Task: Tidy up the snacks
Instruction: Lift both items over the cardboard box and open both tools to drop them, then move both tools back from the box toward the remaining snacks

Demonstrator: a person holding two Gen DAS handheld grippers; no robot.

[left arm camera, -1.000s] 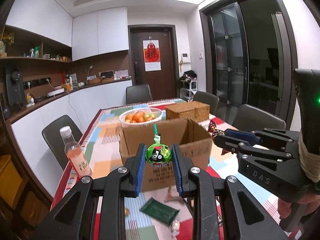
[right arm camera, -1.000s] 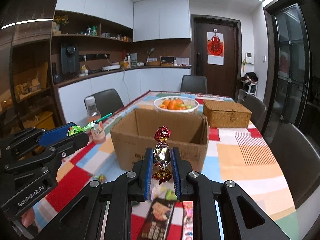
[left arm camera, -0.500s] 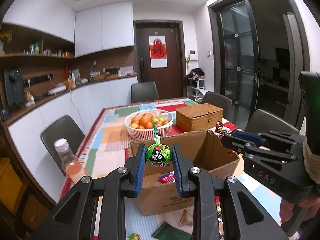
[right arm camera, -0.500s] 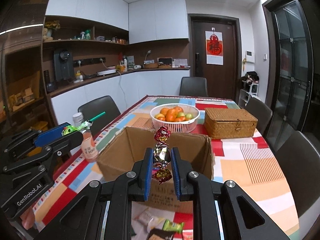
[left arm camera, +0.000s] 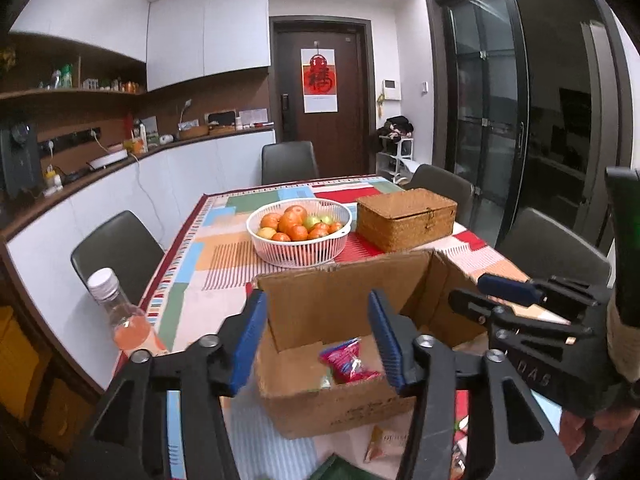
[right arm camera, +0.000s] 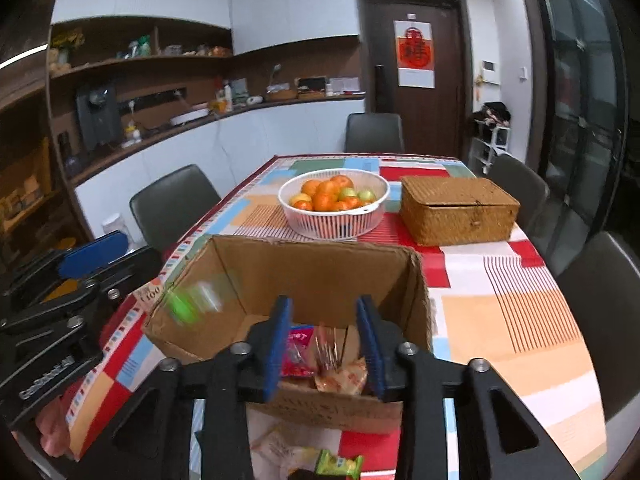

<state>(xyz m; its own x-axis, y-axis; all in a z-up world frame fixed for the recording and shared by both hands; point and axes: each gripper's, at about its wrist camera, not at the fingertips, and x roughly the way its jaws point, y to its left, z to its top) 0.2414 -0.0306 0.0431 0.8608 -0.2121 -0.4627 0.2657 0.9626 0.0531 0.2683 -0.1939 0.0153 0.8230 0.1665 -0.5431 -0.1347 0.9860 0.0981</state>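
Dining table (right arm camera: pixel 500 320), blurred candy (right arm camera: pixel 188 304) beside left claw (right arm camera: pixel 100 260)

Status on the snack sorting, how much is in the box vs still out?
Done: a few packets lie in the cardboard box, including a red packet. In hand: nothing. The left gripper and right gripper have just been opening over the box; a green blur is dropping in. Left: wrappers on the table in front.

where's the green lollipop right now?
Right wrist view: the green lollipop is a motion-blurred streak at the left inner wall of the cardboard box, falling in, just right of the left gripper, whose fingers are empty.
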